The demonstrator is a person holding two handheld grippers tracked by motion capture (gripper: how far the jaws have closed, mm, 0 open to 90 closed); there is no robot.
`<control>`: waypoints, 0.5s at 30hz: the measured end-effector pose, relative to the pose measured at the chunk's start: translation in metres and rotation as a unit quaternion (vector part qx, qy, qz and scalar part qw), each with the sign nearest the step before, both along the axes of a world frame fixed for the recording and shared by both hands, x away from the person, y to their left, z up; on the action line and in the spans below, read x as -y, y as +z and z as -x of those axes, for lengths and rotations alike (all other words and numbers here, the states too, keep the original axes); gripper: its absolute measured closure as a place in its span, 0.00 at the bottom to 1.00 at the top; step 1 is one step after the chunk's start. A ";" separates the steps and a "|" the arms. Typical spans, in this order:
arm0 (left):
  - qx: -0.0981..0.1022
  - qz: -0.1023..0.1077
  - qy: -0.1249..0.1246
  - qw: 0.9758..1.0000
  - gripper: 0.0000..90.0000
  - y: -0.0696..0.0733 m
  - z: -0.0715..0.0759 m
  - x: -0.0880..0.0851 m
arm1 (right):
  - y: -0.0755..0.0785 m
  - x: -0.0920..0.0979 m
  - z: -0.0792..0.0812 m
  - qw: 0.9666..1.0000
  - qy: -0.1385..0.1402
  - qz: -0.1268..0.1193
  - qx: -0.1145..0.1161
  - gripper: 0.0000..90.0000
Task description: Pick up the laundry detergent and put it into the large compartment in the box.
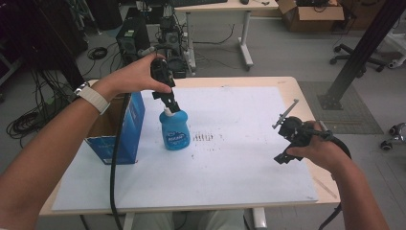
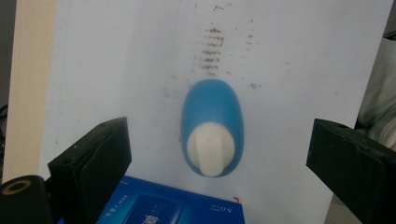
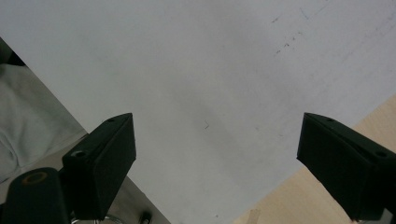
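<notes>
A blue bottle [image 1: 174, 131] with a white cap stands upright on the white sheet [image 1: 230, 163] beside a blue cardboard box [image 1: 120, 129]. My left gripper [image 1: 172, 106] hangs straight above the bottle, pointing down at its cap. In the left gripper view the bottle [image 2: 213, 128] sits between the wide-apart jaws of my left gripper [image 2: 219, 163], and nothing touches it. The box top [image 2: 173, 205] shows at the bottom edge. My right gripper [image 1: 286, 154] hovers over the sheet's right side, held in a hand. In its own view my right gripper [image 3: 217, 158] stands open over bare sheet.
The blue box is open at its top and stands at the table's left edge. Dark smudges [image 1: 204, 137] mark the sheet right of the bottle. The wooden table edge [image 3: 317, 196] lies close under the right gripper. Desks, cables and a computer tower [image 1: 132, 38] stand beyond the table.
</notes>
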State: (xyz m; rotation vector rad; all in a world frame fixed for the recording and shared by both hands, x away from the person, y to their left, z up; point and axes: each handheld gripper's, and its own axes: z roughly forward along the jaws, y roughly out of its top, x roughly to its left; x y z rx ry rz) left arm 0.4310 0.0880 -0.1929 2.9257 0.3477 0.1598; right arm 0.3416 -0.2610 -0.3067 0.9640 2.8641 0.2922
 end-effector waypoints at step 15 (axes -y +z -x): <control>-0.011 -0.009 -0.005 1.000 0.08 -0.023 -0.006 -0.002 | -0.003 -0.001 -0.002 1.000 -0.002 0.002 -0.002 0.13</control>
